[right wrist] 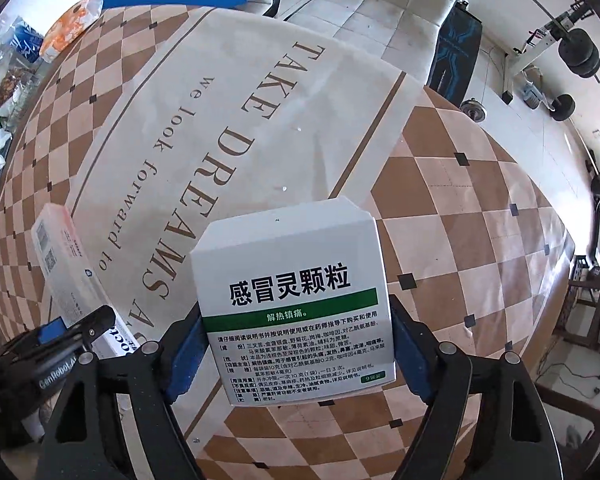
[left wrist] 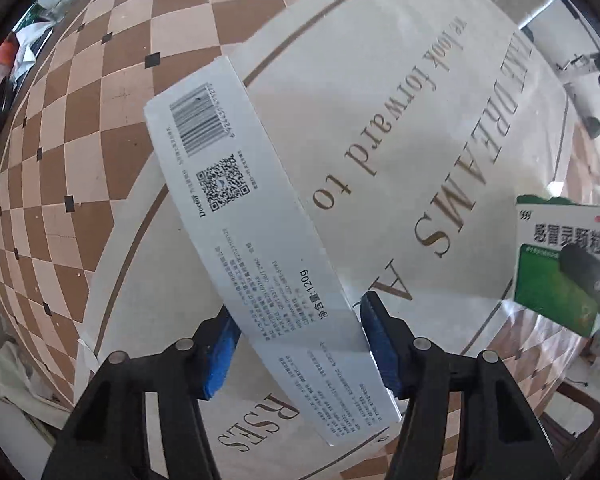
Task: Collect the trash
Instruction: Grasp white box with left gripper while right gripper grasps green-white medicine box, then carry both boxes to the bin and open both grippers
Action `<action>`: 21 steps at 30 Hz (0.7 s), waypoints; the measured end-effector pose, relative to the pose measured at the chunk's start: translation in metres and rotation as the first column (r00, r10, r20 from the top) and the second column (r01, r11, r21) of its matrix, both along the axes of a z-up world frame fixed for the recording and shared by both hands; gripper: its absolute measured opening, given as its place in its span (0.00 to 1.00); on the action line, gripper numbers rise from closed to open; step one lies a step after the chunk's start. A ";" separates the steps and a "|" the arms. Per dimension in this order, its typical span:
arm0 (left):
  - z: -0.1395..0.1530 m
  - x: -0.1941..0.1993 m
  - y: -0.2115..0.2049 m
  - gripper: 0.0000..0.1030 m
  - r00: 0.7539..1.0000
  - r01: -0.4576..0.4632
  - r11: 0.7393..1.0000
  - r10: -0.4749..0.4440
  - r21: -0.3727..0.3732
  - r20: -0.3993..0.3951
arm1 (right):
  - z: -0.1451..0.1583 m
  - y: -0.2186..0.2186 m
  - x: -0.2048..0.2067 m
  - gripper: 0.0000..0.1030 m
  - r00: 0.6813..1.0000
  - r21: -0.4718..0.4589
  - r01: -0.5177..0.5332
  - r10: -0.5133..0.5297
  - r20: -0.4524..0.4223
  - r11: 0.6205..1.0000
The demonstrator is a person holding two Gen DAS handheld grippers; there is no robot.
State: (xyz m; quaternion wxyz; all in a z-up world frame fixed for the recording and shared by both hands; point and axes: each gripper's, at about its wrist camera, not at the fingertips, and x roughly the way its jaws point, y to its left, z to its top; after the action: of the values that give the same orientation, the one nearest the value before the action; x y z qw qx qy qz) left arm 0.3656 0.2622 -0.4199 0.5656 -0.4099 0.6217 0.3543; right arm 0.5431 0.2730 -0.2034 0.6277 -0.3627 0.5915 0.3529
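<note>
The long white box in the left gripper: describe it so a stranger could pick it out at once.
Start at the checkered tablecloth with its pale "TAKE DREAMS" panel. Above that panel the left gripper clamps a long white box between blue pads. It is slim, with a barcode, a QR code and "120g" on it, unlike the squat green-and-white medicine box in the right gripper.

Tablecloth [right wrist: 260, 128]: "TAKE DREAMS". Green-white box [right wrist: 296, 296]: "感冒灵颗粒". Long white box [left wrist: 260, 236]: "净含量:120g".

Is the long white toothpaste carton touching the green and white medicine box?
Apart. In the left wrist view the long white toothpaste carton and the green and white medicine box have bare tablecloth showing between them.
</note>
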 end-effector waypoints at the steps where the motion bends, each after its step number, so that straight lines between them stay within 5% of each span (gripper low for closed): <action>1: 0.000 -0.002 -0.002 0.54 1.000 0.000 1.000 0.000 0.013 -0.002 | -0.002 0.000 0.000 0.81 1.000 -0.007 -0.001 0.001 0.001 1.000; 11: 0.062 -0.023 -0.049 0.45 0.995 0.068 0.981 -0.079 0.181 0.058 | 0.024 -0.040 -0.005 0.79 0.999 0.095 0.050 -0.051 0.008 0.994; 21: 0.117 -0.065 -0.104 0.44 0.982 0.079 0.968 -0.116 0.237 0.148 | 0.060 -0.124 -0.068 0.79 0.995 0.176 0.098 -0.095 -0.024 0.979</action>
State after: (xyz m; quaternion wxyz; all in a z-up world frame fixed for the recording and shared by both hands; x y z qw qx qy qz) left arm 0.3004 0.1577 -0.3027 0.6743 -0.3378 0.5484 0.3612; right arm 0.4747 0.1493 -0.1436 0.6691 -0.2735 0.5796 0.3762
